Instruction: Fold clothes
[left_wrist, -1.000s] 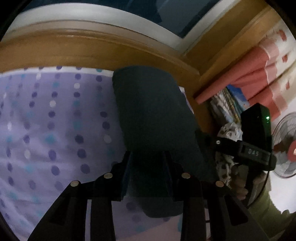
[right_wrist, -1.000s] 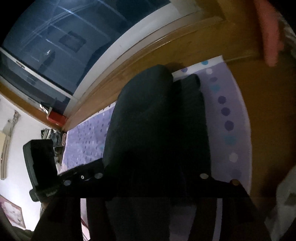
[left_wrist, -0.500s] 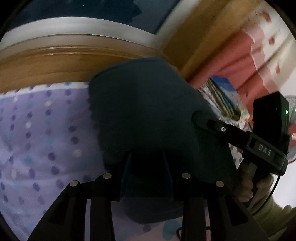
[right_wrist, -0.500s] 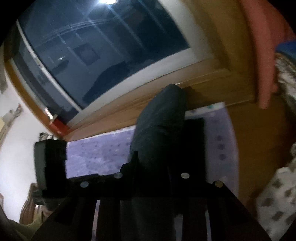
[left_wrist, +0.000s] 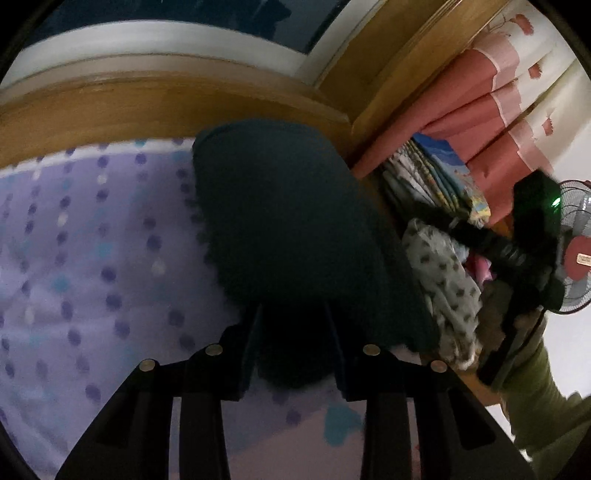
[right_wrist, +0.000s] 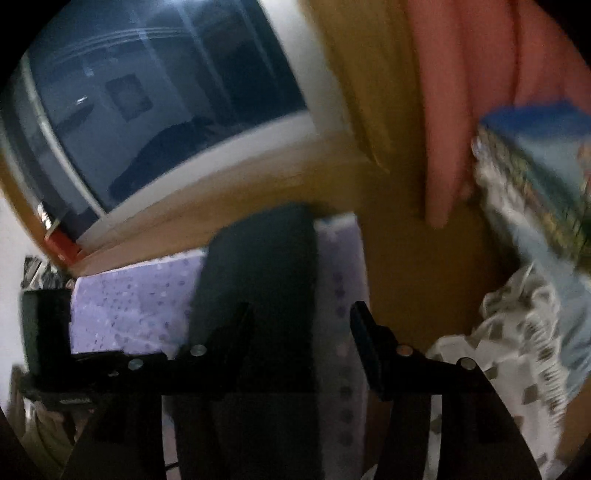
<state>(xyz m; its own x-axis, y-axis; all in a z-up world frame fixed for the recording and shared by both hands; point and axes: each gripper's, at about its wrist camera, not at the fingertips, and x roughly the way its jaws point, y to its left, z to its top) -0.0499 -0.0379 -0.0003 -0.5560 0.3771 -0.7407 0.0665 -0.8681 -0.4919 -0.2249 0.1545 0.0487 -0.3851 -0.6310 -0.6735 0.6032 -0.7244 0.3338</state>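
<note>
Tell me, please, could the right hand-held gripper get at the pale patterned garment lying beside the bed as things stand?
Probably yes: the pale patterned garment lies uncovered beside the right hand-held gripper, whose jaws are opening off the dark garment, though that still sits between them.

So the left gripper has its 2 fingers clamped on a dark folded garment, which bulges up out of the grip over the purple dotted bedsheet. A wooden frame runs along the far edge of the bed. Off to the right the other gripper is in shot with a green light on, too blurry to read its jaws. Behind it: red curtains, a stack of folded fabrics, a patterned cloth and a fan.
</note>
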